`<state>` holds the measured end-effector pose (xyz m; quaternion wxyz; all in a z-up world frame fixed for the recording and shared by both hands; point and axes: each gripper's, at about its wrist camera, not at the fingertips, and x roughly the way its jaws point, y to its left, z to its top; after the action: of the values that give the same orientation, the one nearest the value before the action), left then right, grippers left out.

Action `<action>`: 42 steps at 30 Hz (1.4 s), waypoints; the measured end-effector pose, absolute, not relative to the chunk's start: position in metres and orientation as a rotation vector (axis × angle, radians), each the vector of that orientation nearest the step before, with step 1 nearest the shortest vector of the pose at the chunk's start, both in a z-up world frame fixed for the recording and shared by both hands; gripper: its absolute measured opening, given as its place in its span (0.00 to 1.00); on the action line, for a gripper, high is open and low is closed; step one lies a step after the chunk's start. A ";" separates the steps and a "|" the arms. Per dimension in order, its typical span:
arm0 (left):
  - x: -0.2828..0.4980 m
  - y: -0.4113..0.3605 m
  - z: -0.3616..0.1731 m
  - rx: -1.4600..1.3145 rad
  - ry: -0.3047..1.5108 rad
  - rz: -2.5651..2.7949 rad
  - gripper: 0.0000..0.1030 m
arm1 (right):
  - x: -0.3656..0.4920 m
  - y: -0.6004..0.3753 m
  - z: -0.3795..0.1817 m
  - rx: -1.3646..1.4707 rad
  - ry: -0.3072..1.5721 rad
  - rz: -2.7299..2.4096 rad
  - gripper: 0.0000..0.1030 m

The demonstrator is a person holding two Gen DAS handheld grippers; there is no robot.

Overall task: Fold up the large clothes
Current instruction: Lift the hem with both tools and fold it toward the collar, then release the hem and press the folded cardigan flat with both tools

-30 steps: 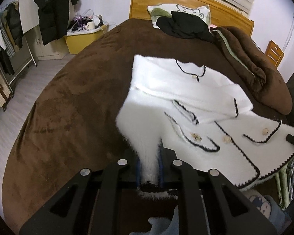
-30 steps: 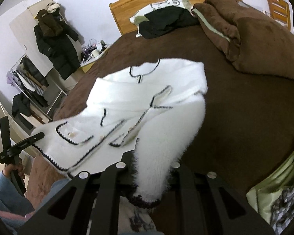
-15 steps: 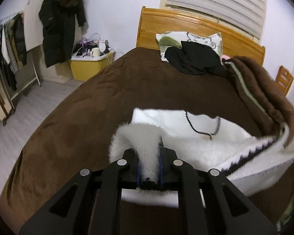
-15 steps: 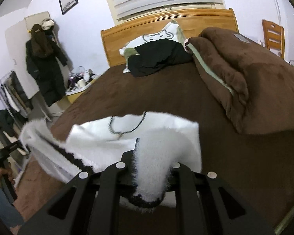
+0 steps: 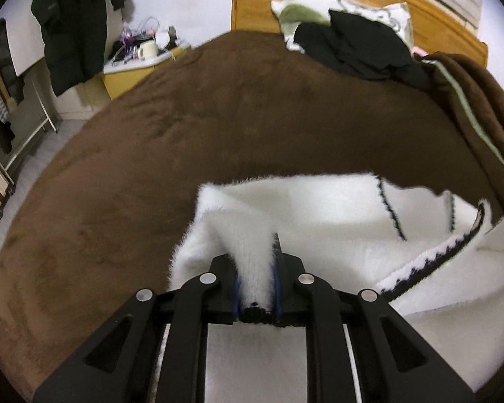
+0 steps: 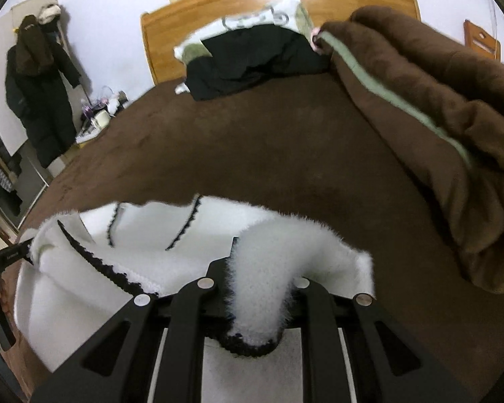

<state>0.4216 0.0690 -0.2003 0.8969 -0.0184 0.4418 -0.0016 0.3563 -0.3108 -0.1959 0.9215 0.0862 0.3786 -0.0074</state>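
L gripper [image 5: 256, 268]: clamped on white cardigan [image 5: 336, 208] edge.
R gripper [image 6: 258, 278]: clamped on cardigan cuff.
Cardigan: held above brown bed [image 5: 184, 127].

A fluffy white knit cardigan [image 5: 336, 215] lies on a matt brown plush bedspread [image 5: 171, 141] before a glossy wooden headboard [image 6: 218, 10].

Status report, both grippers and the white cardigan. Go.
Left gripper shut on white cardigan. Right gripper shut on it too. Cardigan bunched over brown bedspread. Folded brown blanket alongside, apart.
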 end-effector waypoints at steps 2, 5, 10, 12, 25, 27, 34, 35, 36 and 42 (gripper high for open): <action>0.433 0.070 -0.215 -0.036 0.944 0.000 0.19 | 0.371 -0.314 -0.215 0.196 0.845 -0.025 0.15; 0.442 0.069 -0.224 -0.020 0.960 -0.003 0.23 | 0.382 -0.324 -0.239 0.266 0.925 -0.021 0.16; 0.447 0.070 -0.223 -0.005 0.981 -0.032 0.24 | 0.381 -0.328 -0.241 0.312 0.930 -0.003 0.20; 0.449 0.072 -0.220 -0.026 0.997 -0.048 0.27 | 0.382 -0.328 -0.238 0.325 0.938 0.013 0.37; 0.394 0.031 -0.170 0.046 0.995 -0.191 0.71 | 0.334 -0.290 -0.175 0.127 0.924 0.015 0.92; 0.390 0.016 -0.179 0.089 1.010 -0.194 0.73 | 0.331 -0.280 -0.184 0.104 0.962 0.024 0.92; 0.394 0.011 -0.223 0.054 1.056 -0.175 0.78 | 0.329 -0.253 -0.239 -0.019 1.097 -0.027 0.93; 0.394 0.012 -0.226 0.052 1.052 -0.174 0.81 | 0.331 -0.255 -0.241 -0.007 1.100 -0.034 0.94; 0.396 0.013 -0.229 0.053 1.043 -0.173 0.83 | 0.335 -0.257 -0.244 0.011 1.101 -0.044 0.95; 0.407 0.011 -0.240 0.087 1.003 -0.171 0.90 | 0.357 -0.266 -0.254 0.014 1.066 -0.087 0.95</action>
<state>0.4069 0.0106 -0.2403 0.8725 0.0418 0.4798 -0.0819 0.3574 -0.2660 -0.2539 0.8603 0.0069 0.5081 -0.0414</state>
